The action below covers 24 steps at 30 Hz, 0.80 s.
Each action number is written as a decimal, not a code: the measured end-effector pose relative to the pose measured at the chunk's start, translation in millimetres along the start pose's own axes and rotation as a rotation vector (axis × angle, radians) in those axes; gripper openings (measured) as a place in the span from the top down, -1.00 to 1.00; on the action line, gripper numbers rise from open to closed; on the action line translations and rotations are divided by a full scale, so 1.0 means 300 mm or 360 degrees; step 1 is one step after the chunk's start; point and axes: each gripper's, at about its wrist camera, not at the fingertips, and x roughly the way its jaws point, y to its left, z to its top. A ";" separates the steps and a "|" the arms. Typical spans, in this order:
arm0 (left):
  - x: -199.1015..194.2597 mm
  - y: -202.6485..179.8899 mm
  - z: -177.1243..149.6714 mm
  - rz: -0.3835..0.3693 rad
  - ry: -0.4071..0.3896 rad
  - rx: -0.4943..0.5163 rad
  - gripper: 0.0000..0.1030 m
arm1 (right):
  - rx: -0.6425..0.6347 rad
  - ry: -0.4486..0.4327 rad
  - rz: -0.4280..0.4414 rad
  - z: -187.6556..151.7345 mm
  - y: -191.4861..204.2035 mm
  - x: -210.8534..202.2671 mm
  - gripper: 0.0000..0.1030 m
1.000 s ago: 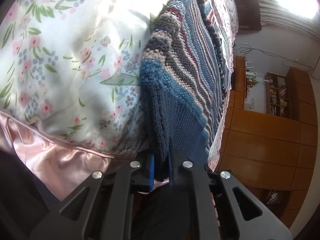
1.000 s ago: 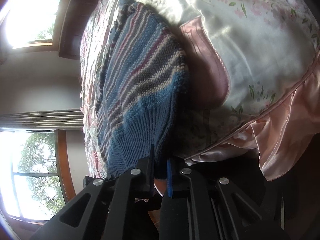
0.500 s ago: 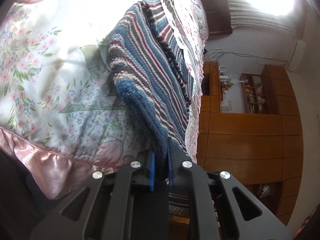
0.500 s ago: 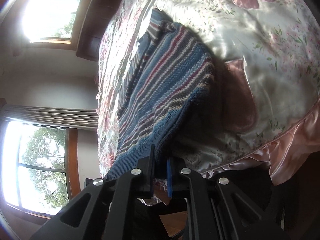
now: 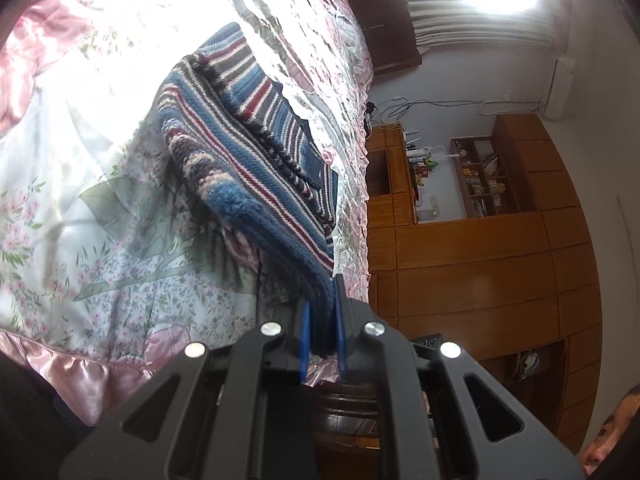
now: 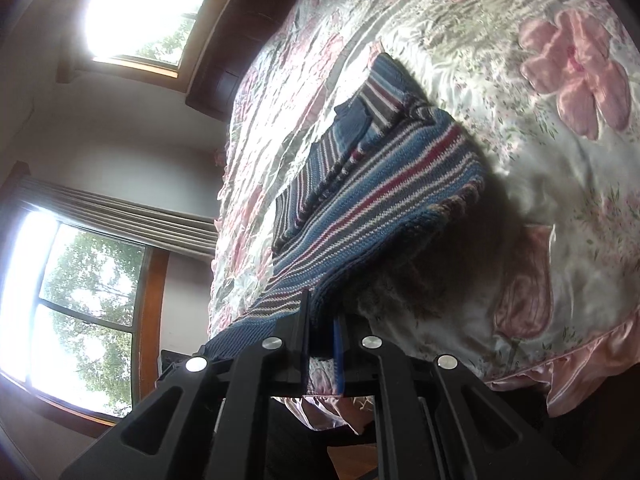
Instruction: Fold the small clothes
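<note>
Left hand-held gripper point(image 5: 322, 330) clamped on striped sweater's point(image 5: 256, 168) blue ribbed hem; right hand-held gripper point(image 6: 320, 338) likewise pinching hem, lifted above floral bedspread point(image 6: 520, 128).

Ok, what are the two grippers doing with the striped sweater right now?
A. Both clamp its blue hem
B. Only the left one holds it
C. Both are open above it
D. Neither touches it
A: the left gripper and the right gripper are each shut on the striped sweater at its blue ribbed hem, above the floral bedspread.
</note>
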 end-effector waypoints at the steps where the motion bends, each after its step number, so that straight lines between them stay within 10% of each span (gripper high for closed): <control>1: 0.000 -0.013 0.014 -0.0006 -0.0004 0.0010 0.85 | -0.0014 -0.0005 0.0000 0.017 0.014 0.001 0.83; 24: 0.166 -0.144 0.406 0.0074 0.0015 0.0079 0.85 | -0.0179 -0.0026 -0.0178 0.427 0.149 0.204 0.83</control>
